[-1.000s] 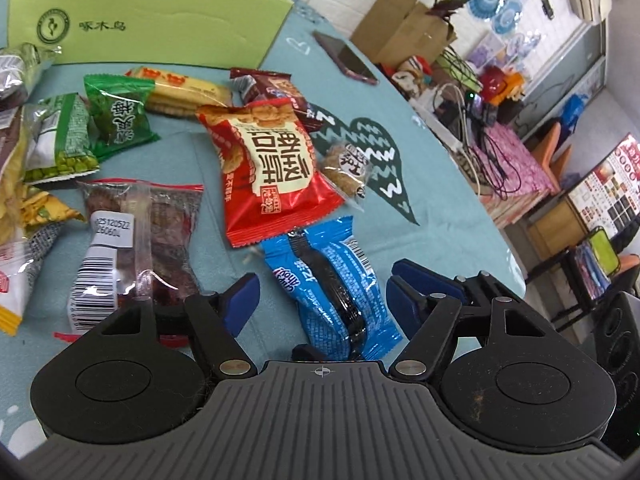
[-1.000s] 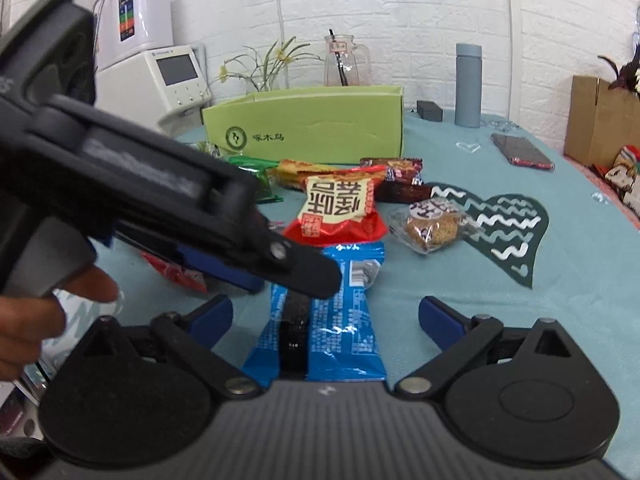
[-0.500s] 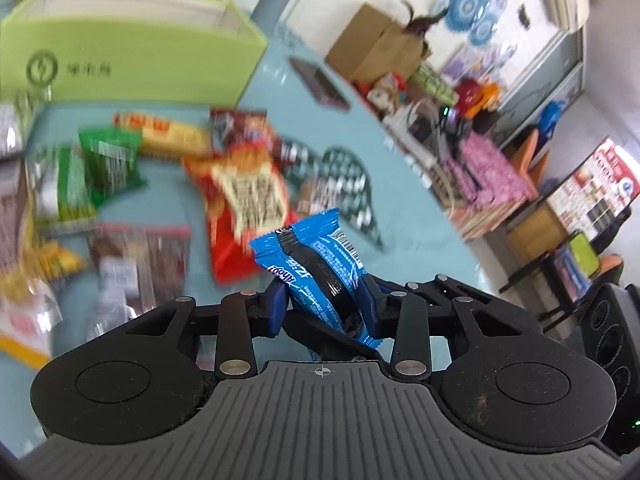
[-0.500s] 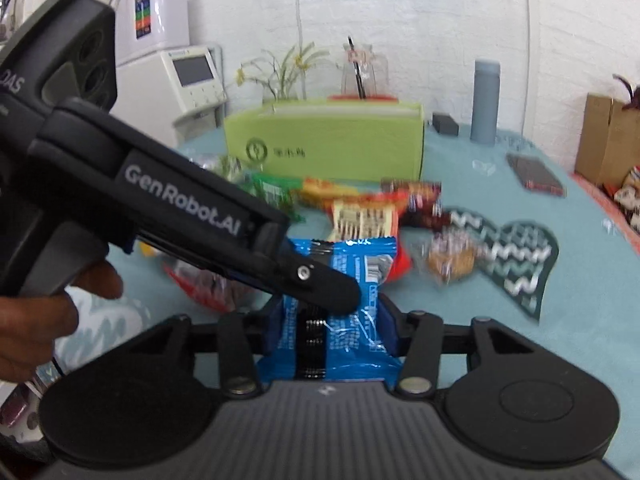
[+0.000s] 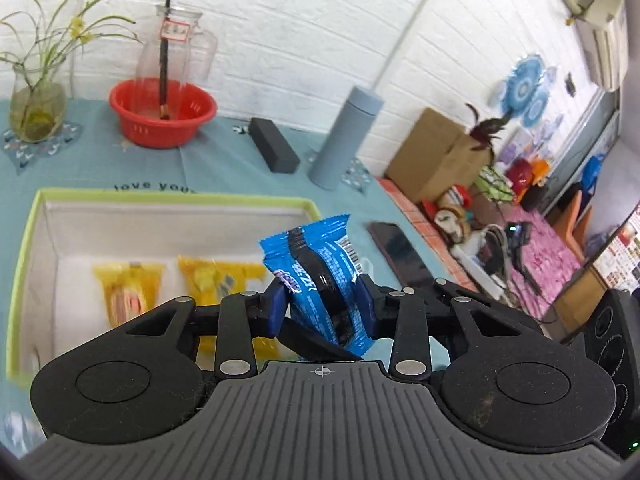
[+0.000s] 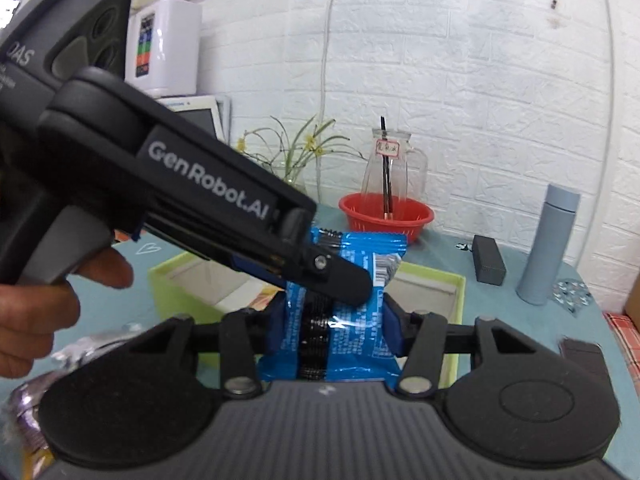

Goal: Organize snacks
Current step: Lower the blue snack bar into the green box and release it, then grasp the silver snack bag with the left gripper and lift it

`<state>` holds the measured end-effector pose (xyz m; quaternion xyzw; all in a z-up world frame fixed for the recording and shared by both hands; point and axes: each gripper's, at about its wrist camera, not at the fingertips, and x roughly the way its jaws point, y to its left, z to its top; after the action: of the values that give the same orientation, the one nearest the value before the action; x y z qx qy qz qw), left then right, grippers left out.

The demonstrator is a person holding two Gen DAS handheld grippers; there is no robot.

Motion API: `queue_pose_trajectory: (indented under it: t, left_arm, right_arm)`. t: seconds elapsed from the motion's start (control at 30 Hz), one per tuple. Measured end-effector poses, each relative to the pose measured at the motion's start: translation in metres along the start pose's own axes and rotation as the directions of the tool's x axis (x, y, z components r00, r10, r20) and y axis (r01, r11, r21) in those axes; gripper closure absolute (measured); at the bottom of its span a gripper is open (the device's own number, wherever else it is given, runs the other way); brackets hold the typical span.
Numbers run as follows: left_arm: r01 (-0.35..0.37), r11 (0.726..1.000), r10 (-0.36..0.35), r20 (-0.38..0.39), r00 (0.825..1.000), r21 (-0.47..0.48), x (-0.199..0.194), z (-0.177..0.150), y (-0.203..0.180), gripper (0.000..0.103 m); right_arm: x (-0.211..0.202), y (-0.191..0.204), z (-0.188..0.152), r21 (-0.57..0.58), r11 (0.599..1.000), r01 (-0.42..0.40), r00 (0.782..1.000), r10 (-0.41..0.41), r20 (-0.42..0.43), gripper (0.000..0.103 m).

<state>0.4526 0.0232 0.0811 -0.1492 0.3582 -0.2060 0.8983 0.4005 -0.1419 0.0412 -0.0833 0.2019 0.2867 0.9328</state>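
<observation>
A blue cookie packet (image 5: 320, 276) is held in the air between both grippers. My left gripper (image 5: 322, 308) is shut on it, and my right gripper (image 6: 332, 328) is shut on the same packet (image 6: 344, 320) from the other side. The left gripper's body (image 6: 192, 184) crosses the right wrist view. The packet hangs over the near right part of the open green box (image 5: 24, 248), which holds two yellow snack packets (image 5: 124, 292). The box also shows in the right wrist view (image 6: 452, 280).
A red basket (image 5: 164, 116) with a glass jug, a plant vase (image 5: 36, 108), a black case (image 5: 274, 150) and a grey-blue flask (image 5: 344, 140) stand behind the box. A dark phone (image 5: 400, 256) lies right of it. Silver snack wrappers (image 6: 28, 400) lie at lower left.
Both grippers closed on the blue packet, lifted it off the table and carried it away from the snack pile to above the green box.
</observation>
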Motion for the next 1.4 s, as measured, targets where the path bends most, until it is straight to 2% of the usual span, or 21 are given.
queue_pose_trajectory:
  t: [0.17,0.23,0.3,0.33,0.43,0.47,0.5,0.6,0.7,0.8,0.9,1.03,1.13,1.2,1.27,1.4]
  left_arm:
    - [-0.029,0.999,0.027,-0.069,0.997,-0.026,0.062,0.018,0.028,0.086]
    - [0.001,1.0,-0.004,-0.102,0.995,-0.028,0.08,0.019,0.034,0.079]
    - [0.0,1.0,-0.002,-0.1,0.995,-0.028,0.085,0.02,0.035,0.064]
    - [-0.009,1.0,0.007,-0.085,0.996,-0.027,0.081,0.021,0.035,0.06]
    - [-0.005,1.0,0.005,0.01,1.0,-0.004,0.046,0.019,0.028,0.053]
    - [-0.003,1.0,0.003,0.039,0.999,0.007,0.031,0.018,0.024,0.045]
    - [-0.009,1.0,0.008,0.069,0.998,0.015,0.015,0.014,0.021,0.039]
    - [-0.019,0.999,0.012,0.14,0.99,0.051,-0.036,-0.008,0.011,0.034]
    - [-0.038,0.997,0.027,0.172,0.985,0.06,-0.078,-0.043,0.009,0.029]
    - [-0.091,0.995,0.081,0.186,0.979,0.044,-0.113,-0.083,0.014,0.029]
    - [-0.159,0.987,0.162,0.206,0.965,-0.031,-0.146,-0.124,0.029,0.028]
    - [-0.152,0.972,0.186,0.194,0.963,-0.177,-0.182,-0.175,0.058,0.028]
    - [-0.167,0.951,0.218,0.183,0.959,-0.26,-0.198,-0.206,0.078,0.028]
    - [-0.18,0.938,0.237,0.17,0.956,-0.297,-0.201,-0.219,0.09,0.028]
    - [-0.179,0.926,0.235,0.138,0.962,-0.331,-0.2,-0.225,0.101,0.029]
    - [-0.143,0.931,0.205,0.157,0.966,-0.336,-0.204,-0.214,0.119,0.028]
  right_arm:
    - [0.067,-0.026,0.004,-0.004,1.0,-0.004,0.994,0.003,-0.106,0.046]
    - [0.077,-0.031,-0.001,0.001,1.0,0.014,0.991,-0.014,-0.131,0.044]
    - [0.072,-0.035,-0.004,0.019,0.999,0.038,0.992,-0.035,-0.118,0.03]
    - [0.064,-0.036,-0.005,0.029,0.999,0.046,0.994,-0.043,-0.1,0.028]
    - [0.028,-0.033,-0.005,-0.002,0.997,0.079,0.996,-0.079,-0.043,0.017]
    - [0.015,-0.031,-0.006,-0.019,0.995,0.1,0.995,-0.1,-0.016,0.009]
    - [0.0,-0.027,-0.009,-0.032,0.994,0.108,0.994,-0.108,0.007,0.009]
    - [-0.038,-0.017,-0.022,-0.026,0.995,0.098,0.995,-0.098,0.014,0.009]
    - [-0.074,0.001,-0.046,0.032,0.999,0.034,0.999,-0.034,-0.005,0.009]
    - [-0.097,0.027,-0.074,0.1,0.994,-0.05,0.998,0.054,-0.04,0.008]
    - [-0.11,0.063,-0.097,0.128,0.986,-0.107,0.991,0.117,-0.071,0.003]
    - [-0.125,0.108,-0.108,0.144,0.973,-0.178,0.98,0.189,-0.066,0.003]
    - [-0.125,0.131,-0.104,0.15,0.958,-0.246,0.966,0.255,-0.05,0.003]
    - [-0.119,0.144,-0.102,0.141,0.952,-0.274,0.957,0.284,-0.056,0.003]
    - [-0.112,0.156,-0.1,0.121,0.951,-0.285,0.953,0.294,-0.068,0.003]
    - [-0.101,0.167,-0.082,0.037,0.961,-0.273,0.96,0.275,-0.059,0.003]
